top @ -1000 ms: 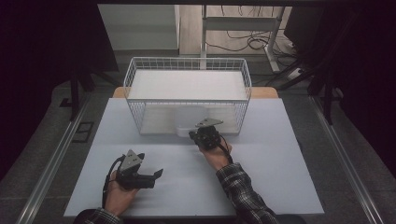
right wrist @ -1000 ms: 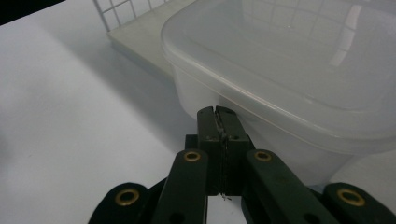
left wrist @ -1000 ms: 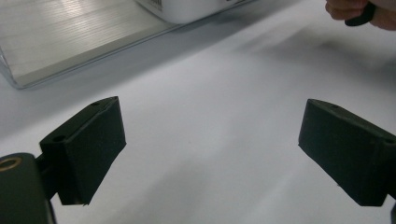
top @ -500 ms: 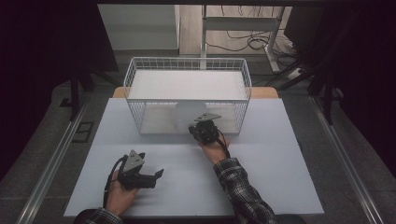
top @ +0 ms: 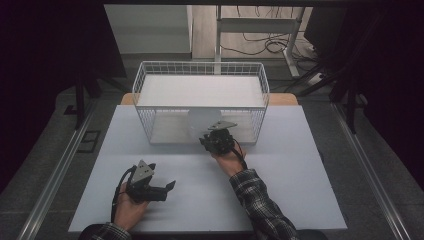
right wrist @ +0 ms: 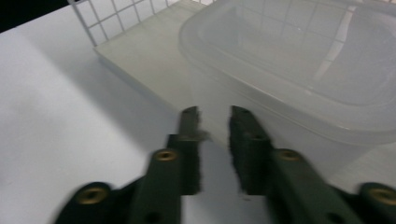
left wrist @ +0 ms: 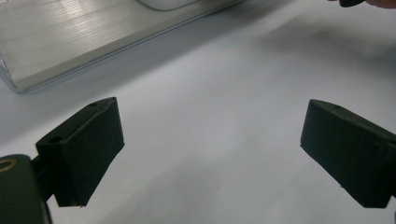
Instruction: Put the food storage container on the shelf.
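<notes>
A lab-like workroom: a white desk on metal rails, loose cables on the floor, dark surroundings.

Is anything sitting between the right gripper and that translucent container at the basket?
Nothing visible does. The right gripper points straight at the translucent container, its jaws just opened a little with nothing between them and bare surface ahead. The container leans against the wire basket, whose mesh is behind it, not in front.
</notes>
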### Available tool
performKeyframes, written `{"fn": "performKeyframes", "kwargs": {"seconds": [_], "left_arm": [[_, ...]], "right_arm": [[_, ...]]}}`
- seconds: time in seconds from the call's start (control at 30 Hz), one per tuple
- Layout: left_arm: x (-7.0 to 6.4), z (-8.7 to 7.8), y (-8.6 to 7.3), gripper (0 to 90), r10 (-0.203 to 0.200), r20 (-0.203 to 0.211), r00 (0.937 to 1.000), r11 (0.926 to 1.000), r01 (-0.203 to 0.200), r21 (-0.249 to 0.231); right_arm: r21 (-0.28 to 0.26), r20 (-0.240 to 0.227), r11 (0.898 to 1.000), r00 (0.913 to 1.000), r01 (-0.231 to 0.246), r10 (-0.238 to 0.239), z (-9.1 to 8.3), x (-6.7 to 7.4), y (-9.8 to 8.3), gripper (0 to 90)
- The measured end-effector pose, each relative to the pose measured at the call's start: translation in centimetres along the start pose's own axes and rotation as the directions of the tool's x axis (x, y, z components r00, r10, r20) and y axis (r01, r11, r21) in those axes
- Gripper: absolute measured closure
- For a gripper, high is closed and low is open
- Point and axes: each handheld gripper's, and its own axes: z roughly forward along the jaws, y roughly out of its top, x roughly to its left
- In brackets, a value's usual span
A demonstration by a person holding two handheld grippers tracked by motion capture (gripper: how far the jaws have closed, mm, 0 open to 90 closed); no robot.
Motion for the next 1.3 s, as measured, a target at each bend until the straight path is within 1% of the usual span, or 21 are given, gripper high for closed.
{"fn": "performKeyframes", "kwargs": {"seconds": [0.03,0.07,0.1,0.13,0.17,0.3,0.33,0.4,0.43,0.53,0.6,0.63,0.67,0.8,0.83,0.97,1.0,1.17,1.2,1.27,1.3], "left_arm": [[0.0,0.0,0.0,5.1,0.000,0.000,1.0000,1.0000,0.000,0.000],[0.0,0.0,0.0,5.1,-0.001,0.002,1.0000,1.0000,0.001,-0.003],[0.1,0.0,0.0,5.0,-0.001,0.003,1.0000,0.9999,0.001,-0.010],[0.1,0.0,0.0,5.1,-0.001,0.003,1.0000,0.9999,0.001,-0.010],[0.1,0.0,0.0,5.1,0.003,0.000,1.0000,0.9999,-0.003,-0.016],[0.2,0.0,-0.1,5.1,0.002,0.005,1.0000,0.9998,-0.002,-0.019],[0.2,0.1,-0.1,5.1,0.003,0.009,1.0000,0.9998,-0.002,-0.018],[0.3,0.1,-0.1,6.4,0.000,0.022,0.9998,0.9999,0.000,-0.015],[0.4,0.1,-0.1,6.4,-0.006,0.032,0.9995,0.9999,0.007,-0.009],[0.6,0.2,-0.1,7.7,-0.028,0.053,0.9982,0.9996,0.028,0.000],[0.6,0.2,-0.1,7.8,-0.029,0.053,0.9982,0.9995,0.029,0.009],[0.5,0.2,-0.1,7.8,-0.031,0.053,0.9981,0.9994,0.031,0.013],[0.5,0.2,-0.1,7.6,-0.032,0.051,0.9982,0.9994,0.031,0.017],[0.4,0.2,0.0,7.1,-0.039,0.045,0.9982,0.9989,0.037,0.030],[0.4,0.2,0.1,7.0,-0.040,0.044,0.9982,0.9987,0.038,0.034],[0.6,0.0,0.1,6.9,-0.049,0.043,0.9979,0.9982,0.048,0.037],[0.7,0.0,0.1,6.8,-0.050,0.042,0.9979,0.9982,0.048,0.036],[0.8,-0.1,0.1,6.7,-0.054,0.044,0.9976,0.9979,0.052,0.037],[0.8,-0.1,0.1,6.7,-0.052,0.046,0.9976,0.9980,0.050,0.038],[0.7,-0.1,0.1,6.7,-0.047,0.048,0.9977,0.9982,0.045,0.039],[0.7,-0.1,0.1,6.7,-0.046,0.051,0.9977,0.9983,0.044,0.038]], "right_arm": [[0.001,-0.002,1.000,1.0000,0.005,-0.005,-0.2,0.1,0.0,61.5],[0.001,-0.002,1.000,1.0000,0.005,-0.005,-0.2,0.1,0.0,61.5],[0.008,-0.017,1.000,0.9998,0.007,-0.007,-0.5,0.3,0.0,53.9],[0.008,-0.017,1.000,0.9998,0.007,-0.007,-0.5,0.3,0.0,53.9],[0.015,-0.030,1.000,0.9994,0.015,-0.015,-0.9,0.4,0.0,46.7],[0.021,-0.052,0.999,0.9983,0.029,-0.028,-1.7,0.7,-0.2,36.9],[0.021,-0.052,0.999,0.9983,0.029,-0.028,-1.7,0.7,-0.2,36.9],[0.019,-0.068,0.999,0.9973,0.028,-0.027,-2.1,0.9,-0.3,29.3],[0.019,-0.068,0.999,0.9973,0.028,-0.027,-2.1,0.9,-0.3,29.3],[0.020,-0.068,0.999,0.9968,0.043,-0.041,-2.6,1.1,-0.5,22.9],[0.026,-0.069,0.998,0.9962,0.055,-0.053,-3.0,1.4,-0.7,17.6],[0.026,-0.069,0.998,0.9962,0.055,-0.053,-3.0,1.4,-0.7,17.6],[0.028,-0.072,0.998,0.9960,0.055,-0.053,-3.3,1.6,-0.8,13.7],[0.030,-0.079,0.998,0.9950,0.063,-0.060,-3.9,1.9,-1.0,9.2],[0.044,-0.085,0.997,0.9943,0.068,-0.064,-4.3,2.1,-1.2,5.2],[0.051,-0.091,0.996,0.9932,0.077,-0.072,-5.1,2.3,-1.8,2.7],[0.060,-0.098,0.995,0.9925,0.079,-0.073,-5.6,2.4,-2.2,1.7],[0.070,-0.072,0.992,0.9928,0.101,-0.096,-7.2,2.1,-3.2,1.0],[0.070,-0.072,0.992,0.9928,0.101,-0.096,-7.2,2.1,-3.2,1.0],[0.067,-0.071,0.993,0.9931,0.098,-0.093,-8.0,1.9,-3.6,1.0],[0.063,-0.062,0.994,0.9942,0.092,-0.089,-8.8,1.7,-4.0,1.0]]}}
